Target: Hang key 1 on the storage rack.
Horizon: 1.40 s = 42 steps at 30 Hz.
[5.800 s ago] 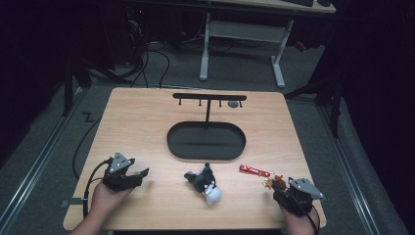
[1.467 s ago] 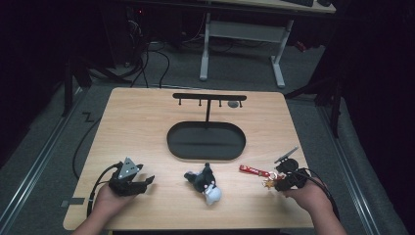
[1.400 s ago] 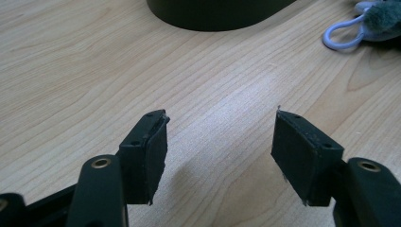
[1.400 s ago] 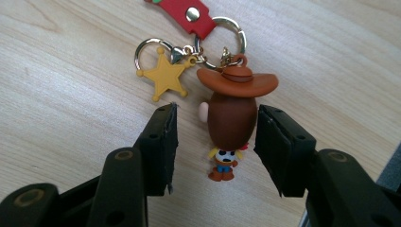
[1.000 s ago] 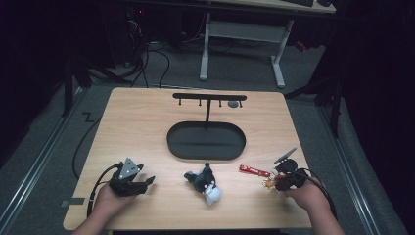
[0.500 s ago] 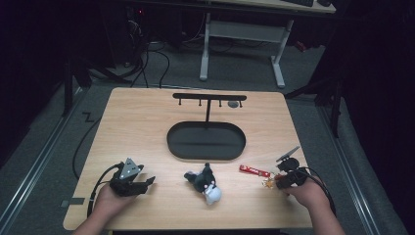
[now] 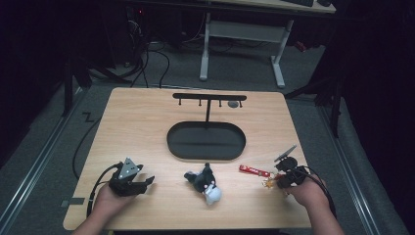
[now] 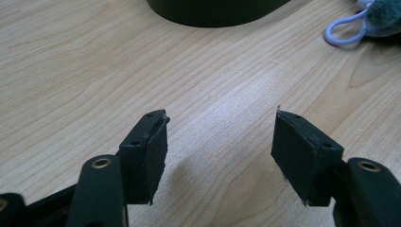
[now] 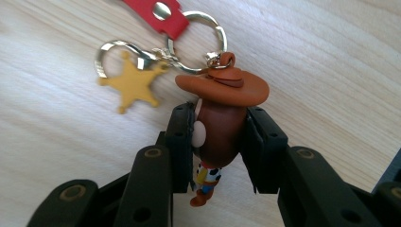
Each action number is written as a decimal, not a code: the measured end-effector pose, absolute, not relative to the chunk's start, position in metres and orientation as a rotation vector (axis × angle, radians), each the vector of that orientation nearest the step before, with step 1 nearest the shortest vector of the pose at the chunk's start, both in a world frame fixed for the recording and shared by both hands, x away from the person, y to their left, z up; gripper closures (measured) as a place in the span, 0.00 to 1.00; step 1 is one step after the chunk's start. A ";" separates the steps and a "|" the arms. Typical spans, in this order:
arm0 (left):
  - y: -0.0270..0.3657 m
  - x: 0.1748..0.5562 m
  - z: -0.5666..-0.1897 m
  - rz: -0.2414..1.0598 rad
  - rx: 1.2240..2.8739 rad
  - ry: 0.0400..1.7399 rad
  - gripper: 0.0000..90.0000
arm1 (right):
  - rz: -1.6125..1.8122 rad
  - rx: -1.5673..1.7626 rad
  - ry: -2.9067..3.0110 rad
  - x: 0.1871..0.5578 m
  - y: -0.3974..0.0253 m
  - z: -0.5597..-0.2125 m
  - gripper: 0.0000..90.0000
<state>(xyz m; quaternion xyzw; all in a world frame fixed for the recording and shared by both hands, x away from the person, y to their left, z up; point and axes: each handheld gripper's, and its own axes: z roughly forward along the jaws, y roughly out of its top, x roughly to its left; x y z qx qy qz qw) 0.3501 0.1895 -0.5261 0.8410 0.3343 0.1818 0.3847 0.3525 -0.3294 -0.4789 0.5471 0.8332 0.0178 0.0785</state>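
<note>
Right tool (image 9: 220,142) slid slightly rightward, pinching cowboy keychain (image 9: 221,127), left tool (image 8: 220,151) spread above table (image 8: 71,71)

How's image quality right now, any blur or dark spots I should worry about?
High view: surroundings dark, table evenly lit, slightly soft. Left gripper view: sharp, faint shadow under the jaws. Right gripper view: cowboy figure sharp, star charm slightly blurred.

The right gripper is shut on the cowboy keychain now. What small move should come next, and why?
Probably lift the right gripper gently. Its jaws already clamp the cowboy figure, while the star charm and red strap lie on the table, and the hook stand waits ahead.
</note>
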 end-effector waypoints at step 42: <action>0.192 0.350 -0.524 0.467 2.107 0.842 0.39 | 0.301 1.586 2.479 0.343 -0.306 -0.337 0.74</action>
